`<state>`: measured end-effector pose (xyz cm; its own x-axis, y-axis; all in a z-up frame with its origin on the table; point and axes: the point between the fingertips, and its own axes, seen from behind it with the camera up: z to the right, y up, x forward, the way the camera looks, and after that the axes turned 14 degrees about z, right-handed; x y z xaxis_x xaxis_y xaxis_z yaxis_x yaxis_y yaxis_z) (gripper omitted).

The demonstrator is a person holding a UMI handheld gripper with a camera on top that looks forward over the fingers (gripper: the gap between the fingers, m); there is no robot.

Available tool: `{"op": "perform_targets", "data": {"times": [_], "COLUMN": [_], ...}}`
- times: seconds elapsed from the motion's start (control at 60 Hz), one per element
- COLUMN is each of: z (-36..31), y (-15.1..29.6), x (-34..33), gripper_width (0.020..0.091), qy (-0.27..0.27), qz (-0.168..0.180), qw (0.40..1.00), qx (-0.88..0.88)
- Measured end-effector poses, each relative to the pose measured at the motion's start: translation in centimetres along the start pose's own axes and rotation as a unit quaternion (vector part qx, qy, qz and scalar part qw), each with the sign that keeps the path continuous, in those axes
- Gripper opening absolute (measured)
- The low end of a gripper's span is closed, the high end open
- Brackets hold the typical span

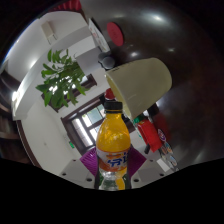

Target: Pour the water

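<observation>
The gripper (113, 167) pinches a bottle (113, 140) of orange liquid between its purple pads (88, 160), both fingers pressing its lower body. The whole view is tilted. Just beyond the cap hangs a pale yellow cup (140, 82); a green plant (62, 78) stands farther off. To pour well, I judge the neck should meet the cup's mouth before tipping slowly.

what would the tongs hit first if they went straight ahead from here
The tongs already have the orange bottle between them. Straight on, the pale cup looks next, though depth is unclear.
</observation>
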<state>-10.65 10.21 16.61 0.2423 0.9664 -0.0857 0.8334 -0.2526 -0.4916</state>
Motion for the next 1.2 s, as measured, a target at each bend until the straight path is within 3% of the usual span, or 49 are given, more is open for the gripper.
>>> {"op": "perform_targets", "data": {"times": [0.267,0.4,0.533,0.617,0.683,0.767,0.933,1.05,1.2], "z": [0.2,-0.5,-4.5,-8.3,-10.4,-13.0,-17.7,-19.6,-18.4], "y": [-0.2,-2.2,-5.1,-6.1,-6.7,-5.6,1.2,7.6,16.1], "x": [0.1,-0.8,-1.2,-1.3,-1.3,-0.6,1.0,2.5,5.1], "gripper_width": [0.0359,0.0358,0.0359,0.0372,0.0372,0.0370,0.0368,0.0370,0.0370], "qy": [-0.004,0.016,0.080,0.137,0.141,0.145,0.122,0.089,0.038], "qz": [-0.002,-0.026,-0.062,-0.066,-0.067,-0.048,0.038,0.091,0.116], "qw": [0.999,0.980,0.902,0.833,0.769,0.681,0.540,0.493,0.475], "qx": [-0.032,-0.199,-0.419,-0.532,-0.620,-0.716,-0.832,-0.861,-0.872]}}
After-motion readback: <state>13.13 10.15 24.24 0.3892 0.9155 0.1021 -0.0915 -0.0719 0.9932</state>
